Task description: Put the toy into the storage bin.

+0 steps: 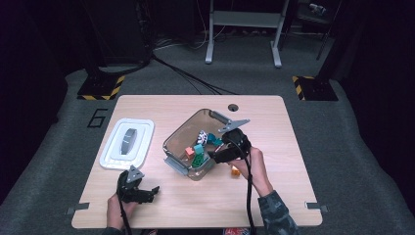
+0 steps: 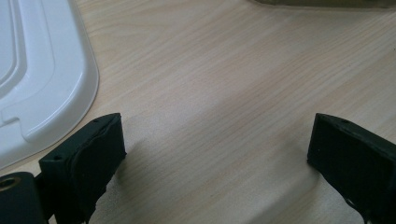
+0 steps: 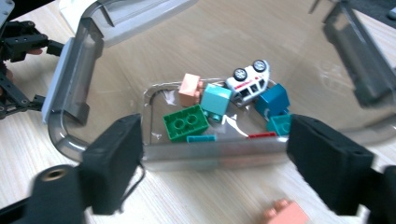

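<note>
Currently, left to right: white lid (image 1: 127, 143) lies flat at the tabletop's (image 1: 274, 127) left, well apart from the work. Left gripper (image 1: 138, 190) rests near the front edge just below the lid, jaws spread wide over bare wood, nothing between them. Clear bin (image 1: 182, 134) sits mid-tabletop and holds a green brick (image 3: 186, 122), a pale teal block (image 3: 216, 101), a salmon block (image 3: 189, 89), a darker blue block (image 3: 272, 101), a toy car (image 3: 248, 81) lying wheels-up, plus a few small teal and red pieces along the near wall. Right gripper (image 1: 219, 155) hangs at the bin's right rim, jaws released and empty. Key relation: the loose orange brick (image 1: 235, 171) lies on the tabletop outside the bin, just beside its right wall and just short of the right gripper, toward the person; in the right gripper view it sits low between the jaws (image 3: 286, 214). Right hand is far nearer than left. Likely next: back off and drop onto that brick.
</note>
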Demonstrator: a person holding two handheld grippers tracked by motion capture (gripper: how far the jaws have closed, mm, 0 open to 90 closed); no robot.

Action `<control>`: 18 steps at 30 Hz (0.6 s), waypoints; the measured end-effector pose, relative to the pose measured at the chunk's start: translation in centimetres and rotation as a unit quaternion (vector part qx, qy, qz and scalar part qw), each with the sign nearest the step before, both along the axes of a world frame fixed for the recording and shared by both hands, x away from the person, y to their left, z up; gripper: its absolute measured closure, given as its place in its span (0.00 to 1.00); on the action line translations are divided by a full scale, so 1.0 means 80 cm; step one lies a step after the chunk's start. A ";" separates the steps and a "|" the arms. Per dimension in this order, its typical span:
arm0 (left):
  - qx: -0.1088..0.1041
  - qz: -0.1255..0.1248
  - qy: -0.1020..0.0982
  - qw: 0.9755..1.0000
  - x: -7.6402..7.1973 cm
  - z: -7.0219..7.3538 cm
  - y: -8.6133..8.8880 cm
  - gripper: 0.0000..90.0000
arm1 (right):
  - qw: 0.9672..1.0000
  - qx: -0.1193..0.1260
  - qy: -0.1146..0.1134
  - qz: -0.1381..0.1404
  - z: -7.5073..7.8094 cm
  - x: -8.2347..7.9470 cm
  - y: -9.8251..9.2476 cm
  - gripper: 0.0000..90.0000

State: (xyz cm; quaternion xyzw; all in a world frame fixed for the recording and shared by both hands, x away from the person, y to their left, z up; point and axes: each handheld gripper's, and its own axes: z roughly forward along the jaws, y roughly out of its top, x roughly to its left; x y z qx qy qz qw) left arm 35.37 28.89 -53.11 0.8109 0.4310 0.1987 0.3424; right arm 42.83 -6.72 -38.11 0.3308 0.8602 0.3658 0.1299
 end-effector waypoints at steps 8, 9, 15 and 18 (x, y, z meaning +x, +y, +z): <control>0.001 0.000 0.000 1.000 0.000 0.000 0.000 0.04 | 0.999 0.015 0.004 -0.035 -0.015 -0.010 -0.036 0.13; 0.001 -0.001 -0.001 1.000 0.000 0.000 0.000 0.04 | 0.999 0.012 0.003 -0.033 -0.019 -0.009 -0.041 0.13; 0.001 0.000 0.000 1.000 0.000 0.000 0.000 0.04 | 0.997 0.000 0.017 -0.069 -0.048 -0.009 -0.057 0.11; 0.001 -0.001 0.000 1.000 0.000 0.000 0.000 0.04 | 0.996 -0.002 0.028 -0.080 -0.062 -0.008 -0.062 0.11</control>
